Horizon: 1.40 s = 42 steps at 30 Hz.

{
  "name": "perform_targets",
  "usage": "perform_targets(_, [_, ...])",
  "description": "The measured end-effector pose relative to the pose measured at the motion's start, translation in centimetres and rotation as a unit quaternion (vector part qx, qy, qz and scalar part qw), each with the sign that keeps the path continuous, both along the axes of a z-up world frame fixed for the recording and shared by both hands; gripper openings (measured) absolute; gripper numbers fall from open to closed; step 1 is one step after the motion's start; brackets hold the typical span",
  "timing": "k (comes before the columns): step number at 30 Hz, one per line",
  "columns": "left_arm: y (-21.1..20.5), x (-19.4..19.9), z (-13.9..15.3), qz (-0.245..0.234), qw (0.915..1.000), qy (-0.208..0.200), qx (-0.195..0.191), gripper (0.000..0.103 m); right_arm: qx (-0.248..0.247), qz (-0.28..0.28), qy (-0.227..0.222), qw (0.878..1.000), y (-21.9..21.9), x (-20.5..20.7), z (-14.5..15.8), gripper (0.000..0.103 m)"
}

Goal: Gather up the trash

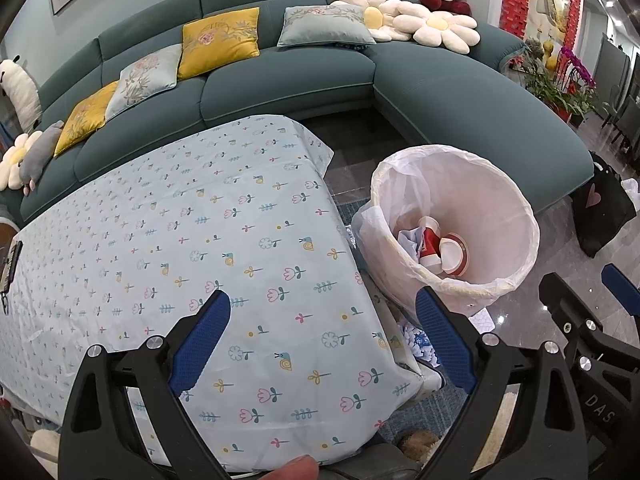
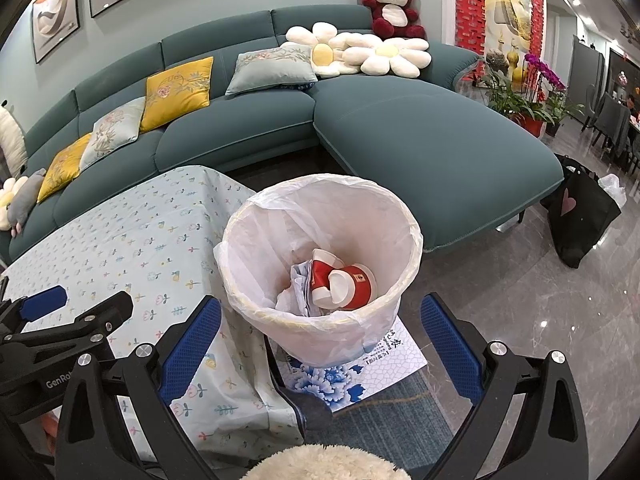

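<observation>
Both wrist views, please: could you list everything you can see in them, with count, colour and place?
Trash bin: one, white liner, on the floor right of the table.
Paper cups: at least two, red and white, inside the bin.
Crumpled paper: white, in the bin beside the cups.
Tablecloth: one, pale blue, floral print, covering the table.
Sofa: one, teal, behind the table.
Cushions: five, yellow and pale grey-green, along the sofa.
Flower pillows: two, white, at the sofa corner.
Plush bear: one, red and white, on the sofa back.
Black bag: one, on the floor, far right.
Left gripper: open, blue pads.
Right gripper: open, above the bin.
</observation>
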<state>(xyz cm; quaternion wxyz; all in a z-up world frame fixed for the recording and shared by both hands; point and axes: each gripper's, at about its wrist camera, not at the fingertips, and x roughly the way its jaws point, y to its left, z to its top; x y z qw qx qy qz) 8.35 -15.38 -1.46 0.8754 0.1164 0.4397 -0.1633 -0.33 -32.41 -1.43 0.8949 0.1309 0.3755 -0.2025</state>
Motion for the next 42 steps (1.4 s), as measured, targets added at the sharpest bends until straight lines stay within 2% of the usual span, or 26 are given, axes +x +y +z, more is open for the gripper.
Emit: perform_targets(42, [-0.42, -0.35, 0.04, 0.0, 0.9999, -0.009, 0.005, 0.089, -0.001, 0.0, 0.0, 1.0, -0.03, 0.02, 0.14, 0.096])
